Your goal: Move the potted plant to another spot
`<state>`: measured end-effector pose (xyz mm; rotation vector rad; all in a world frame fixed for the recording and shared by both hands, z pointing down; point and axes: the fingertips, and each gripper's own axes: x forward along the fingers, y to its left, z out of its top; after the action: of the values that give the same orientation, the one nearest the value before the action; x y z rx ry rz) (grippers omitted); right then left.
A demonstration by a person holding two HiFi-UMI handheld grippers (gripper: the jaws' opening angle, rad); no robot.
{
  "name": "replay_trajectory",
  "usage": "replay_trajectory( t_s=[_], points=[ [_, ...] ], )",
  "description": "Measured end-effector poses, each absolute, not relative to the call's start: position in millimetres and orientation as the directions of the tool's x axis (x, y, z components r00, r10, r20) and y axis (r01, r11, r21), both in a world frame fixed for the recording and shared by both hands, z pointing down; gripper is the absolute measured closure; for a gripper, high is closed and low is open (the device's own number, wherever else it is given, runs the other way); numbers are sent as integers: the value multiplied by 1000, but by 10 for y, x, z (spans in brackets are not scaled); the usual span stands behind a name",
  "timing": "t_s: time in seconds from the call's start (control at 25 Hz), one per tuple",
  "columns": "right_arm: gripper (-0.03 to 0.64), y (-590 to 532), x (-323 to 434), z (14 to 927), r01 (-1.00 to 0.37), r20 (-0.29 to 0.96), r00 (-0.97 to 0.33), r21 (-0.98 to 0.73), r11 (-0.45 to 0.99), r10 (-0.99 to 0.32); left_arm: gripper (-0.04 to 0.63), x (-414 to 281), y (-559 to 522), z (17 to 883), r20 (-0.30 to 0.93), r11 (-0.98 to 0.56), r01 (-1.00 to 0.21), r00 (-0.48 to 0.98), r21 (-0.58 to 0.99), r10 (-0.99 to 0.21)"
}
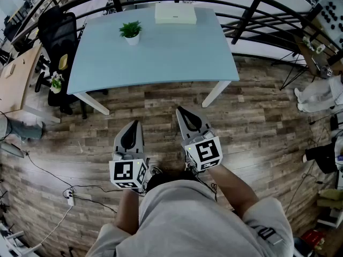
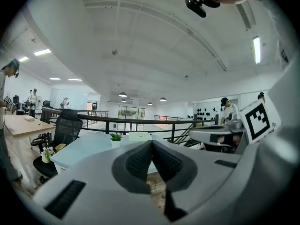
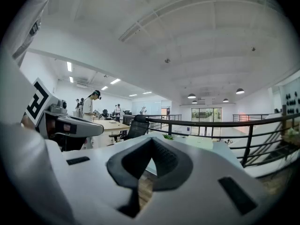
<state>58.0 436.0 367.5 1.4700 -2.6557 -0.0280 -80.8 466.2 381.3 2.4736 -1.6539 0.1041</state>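
Nearest are two grippers, held over the wooden floor (image 1: 257, 122) short of the table. The left hand-held gripper (image 1: 132, 123) and the right hand-held gripper (image 1: 180, 111) each have their jaws pressed together on nothing. Beyond them stands one pale blue table (image 1: 171, 58). The one potted plant (image 1: 131, 32) sits upright toward its far left corner. One flat white box (image 1: 175, 13) lies at the far edge, apart from the plant.

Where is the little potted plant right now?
In the head view the potted plant stands on the blue table, at its far left, left of a flat white box.
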Motion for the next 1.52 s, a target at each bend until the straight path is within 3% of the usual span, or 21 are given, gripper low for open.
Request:
replay_trajectory(
  t_s=[0.2, 0.44, 0.68, 0.96, 1.2, 1.52],
  points=[
    [614, 4478, 241, 3806, -822, 109, -564, 20, 569, -819, 583, -1103, 4659, 3942, 181, -415, -902, 430, 117, -884],
    [612, 4575, 225, 4017, -868, 154, -482, 46, 494, -862, 583, -1246, 4596, 4146, 203, -465, -872, 488, 153, -849],
    [512, 4509, 113, 4278, -864, 236, -476, 57, 501, -847, 583, -1304, 4502, 4410, 247, -488, -850, 524, 197, -815],
    [405, 3703, 66, 4458, -852, 241, -500, 33, 522, -832, 583, -1562, 3888, 4460, 276, -434, -884, 466, 173, -840],
    [359, 2773, -74, 4452, -798, 232, -581, 27, 602, -780, 583, -1669, 3027, 4370, 299, -385, -916, 401, 116, -866],
    [302, 1915, 211, 4659, -778, 265, -611, -30, 628, -746, 583, -1509, 2240, 4557, 358, -328, -932, 362, 155, -861]
  ],
)
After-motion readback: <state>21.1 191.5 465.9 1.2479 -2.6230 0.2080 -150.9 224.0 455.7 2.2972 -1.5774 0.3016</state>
